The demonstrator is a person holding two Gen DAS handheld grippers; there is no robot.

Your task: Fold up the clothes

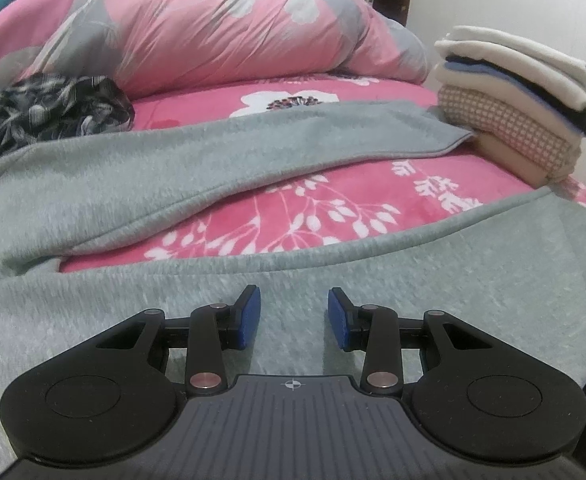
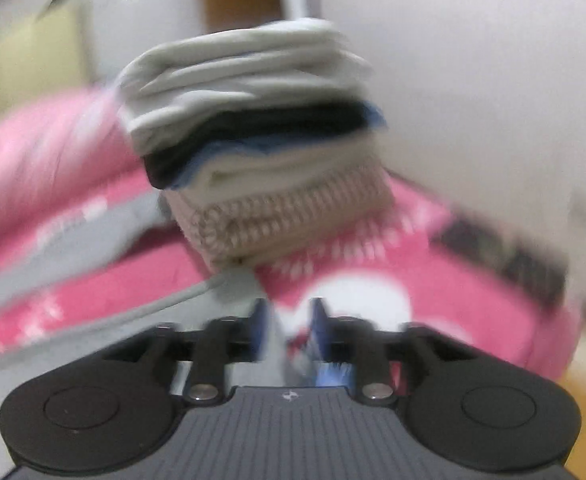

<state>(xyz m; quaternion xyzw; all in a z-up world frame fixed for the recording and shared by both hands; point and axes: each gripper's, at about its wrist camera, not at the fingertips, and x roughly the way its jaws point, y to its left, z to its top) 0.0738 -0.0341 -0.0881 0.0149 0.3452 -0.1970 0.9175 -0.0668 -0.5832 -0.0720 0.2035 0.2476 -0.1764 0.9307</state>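
Now the bed (image 1: 333, 208) carries the grey garment (image 1: 141, 184) spread near you, partly folded, folded stack (image 1: 513, 100) far right. Your left tongs (image 1: 294, 318) hover narrowly apart, empty; your right tongs (image 2: 287, 328), blurred, look parted, empty. Next, grip an edge and fold.

Bed (image 1: 333, 208), grey garment (image 1: 133, 184), folded stack (image 1: 513, 104)

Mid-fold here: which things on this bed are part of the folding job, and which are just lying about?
Job:
- grey garment, spread out
- stack of folded clothes
- dark patterned garment, crumpled, likely next

Lying about:
- pink floral duvet
- pink bedsheet
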